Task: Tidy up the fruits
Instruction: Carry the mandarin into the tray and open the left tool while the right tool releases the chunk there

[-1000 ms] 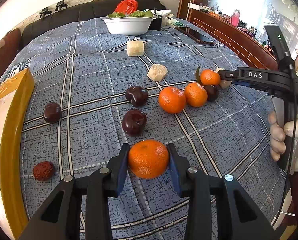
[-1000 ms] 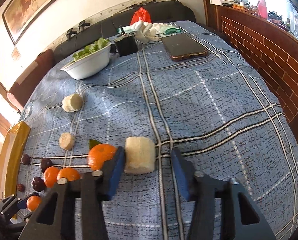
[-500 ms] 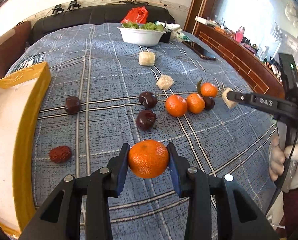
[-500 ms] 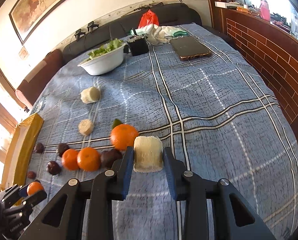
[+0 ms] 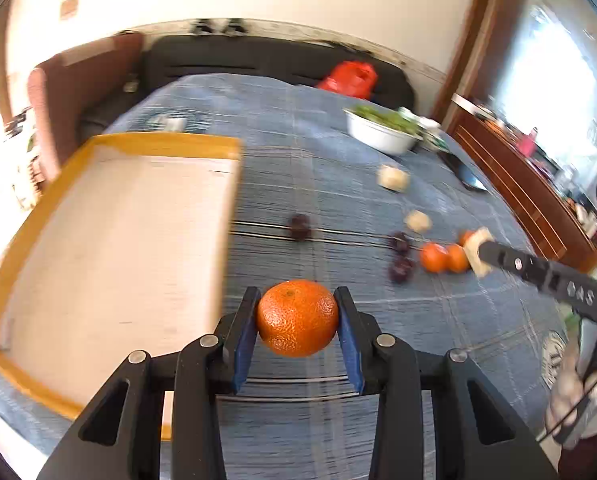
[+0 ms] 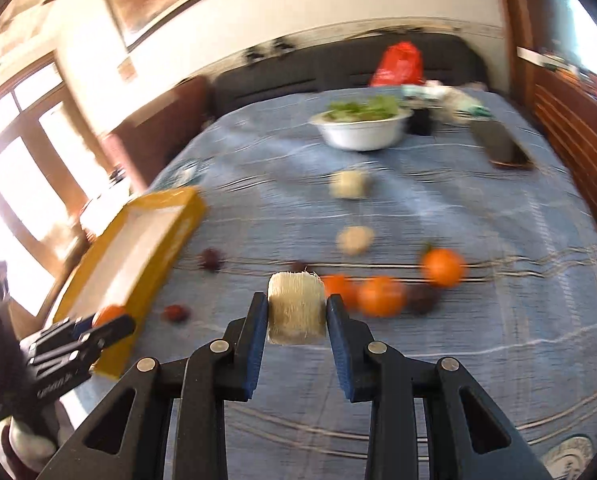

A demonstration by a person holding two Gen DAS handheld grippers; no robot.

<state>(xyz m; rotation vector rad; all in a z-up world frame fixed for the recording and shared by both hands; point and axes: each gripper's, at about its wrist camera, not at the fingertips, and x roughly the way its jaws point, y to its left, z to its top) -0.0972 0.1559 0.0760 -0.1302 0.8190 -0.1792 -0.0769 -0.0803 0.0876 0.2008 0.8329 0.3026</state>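
The tangerine [image 5: 297, 317] is clamped between the blue pads of the left gripper [image 5: 297, 320] and is held in the air, above the blue checked cloth [image 5: 318, 168], with the yellow-rimmed tray [image 5: 118, 240] at about 10 o'clock from it in the left wrist view. The right gripper [image 6: 296, 312] is closed on a pale fibrous block [image 6: 296, 306], also lifted off the cloth. As far as the pictures show, the white floor of the tray has nothing on it, so I judge the task is only at its beginning: the first two pieces are in the air and nothing is sorted yet. Still on the cloth are three tangerines [image 6: 380, 296] in a loose group, several dark plums [image 5: 401, 270], a reddish small fruit [image 6: 175, 313] and two more pale blocks [image 6: 349, 184]. The white bowl of greens [image 6: 360, 128] and a phone [image 6: 502, 146] are far at 1 o'clock, well apart. The tray rim nearest to the tangerine is raised, so the fruit must pass over it; the way there looks free, and the two grippers are well apart
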